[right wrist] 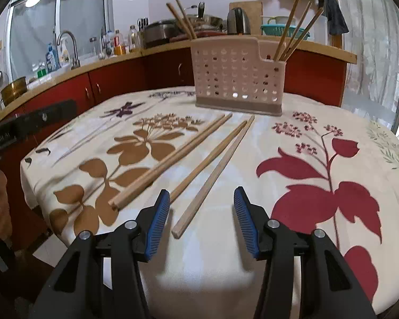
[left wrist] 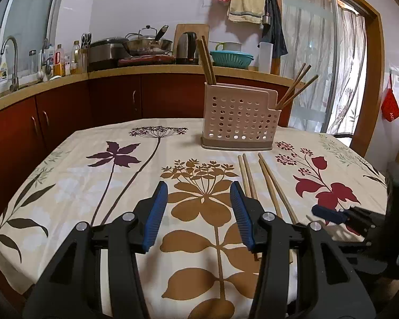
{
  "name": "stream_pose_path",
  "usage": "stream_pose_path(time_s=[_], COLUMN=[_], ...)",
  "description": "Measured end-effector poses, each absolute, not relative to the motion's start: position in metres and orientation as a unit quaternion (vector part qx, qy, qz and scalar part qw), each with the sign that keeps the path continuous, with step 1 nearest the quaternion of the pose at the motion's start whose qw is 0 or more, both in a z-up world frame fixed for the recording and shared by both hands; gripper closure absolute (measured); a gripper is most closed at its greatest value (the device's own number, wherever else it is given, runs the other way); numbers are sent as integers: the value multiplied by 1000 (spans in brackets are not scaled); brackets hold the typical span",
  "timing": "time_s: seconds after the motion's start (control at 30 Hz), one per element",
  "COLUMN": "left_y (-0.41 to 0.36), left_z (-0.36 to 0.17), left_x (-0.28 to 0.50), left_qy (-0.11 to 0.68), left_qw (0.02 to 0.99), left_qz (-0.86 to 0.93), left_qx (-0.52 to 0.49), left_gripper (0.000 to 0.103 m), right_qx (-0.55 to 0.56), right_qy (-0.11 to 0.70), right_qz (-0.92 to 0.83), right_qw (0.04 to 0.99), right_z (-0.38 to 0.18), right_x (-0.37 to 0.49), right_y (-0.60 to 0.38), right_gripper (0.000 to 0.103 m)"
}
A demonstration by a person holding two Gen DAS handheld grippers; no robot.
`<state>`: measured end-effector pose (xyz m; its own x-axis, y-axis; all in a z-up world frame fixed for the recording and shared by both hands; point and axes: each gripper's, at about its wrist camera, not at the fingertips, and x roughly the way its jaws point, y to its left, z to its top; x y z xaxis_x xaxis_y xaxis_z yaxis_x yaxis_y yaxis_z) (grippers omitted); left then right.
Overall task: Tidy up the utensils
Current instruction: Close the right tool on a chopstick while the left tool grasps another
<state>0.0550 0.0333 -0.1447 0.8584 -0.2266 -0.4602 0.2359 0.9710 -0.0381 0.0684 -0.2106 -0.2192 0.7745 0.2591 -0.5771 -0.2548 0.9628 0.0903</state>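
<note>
Both tools are empty, jaws parted with nothing between the pads. Landmark is the pink perforated holder at the far side of the table; it already has chopsticks standing in its left and right compartments.

Four loose chopsticks lie in front of the holder, far tips near its base, near ends toward you: one pair to the left, one pair just right of it.

Your right gripper hovers over the near end of the right pair's outer stick; the other stick's end sits beside the left pad. Take both together if you can (they splay toward you, so pinch further up where they run closer). Keep the pads square across the sticks and low to the cloth.

Left gripper sits left of the sticks; its target is likely the left pair.
</note>
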Motion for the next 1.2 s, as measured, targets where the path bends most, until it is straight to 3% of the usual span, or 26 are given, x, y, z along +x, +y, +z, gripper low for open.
stream_pose_path(time_s=[0.23, 0.5, 0.77, 1.2], left_y=[27, 12, -2, -18], left_z=[-152, -164, -177, -203], left_x=[56, 56, 59, 73], left_qy=[248, 266, 286, 326], left_qw=[960, 952, 944, 930], left_qz=[-130, -149, -163, -166], left_qx=[7, 11, 10, 25], left_gripper=[55, 55, 55, 55], right_qx=[-3, 12, 23, 31], right_qy=[319, 321, 321, 317], right_qz=[125, 109, 81, 77], right_qw=[940, 941, 943, 945], right_z=[-226, -226, -226, -226], right_x=[69, 72, 73, 73], right_y=[-213, -232, -259, -280], right_gripper=[58, 90, 96, 96])
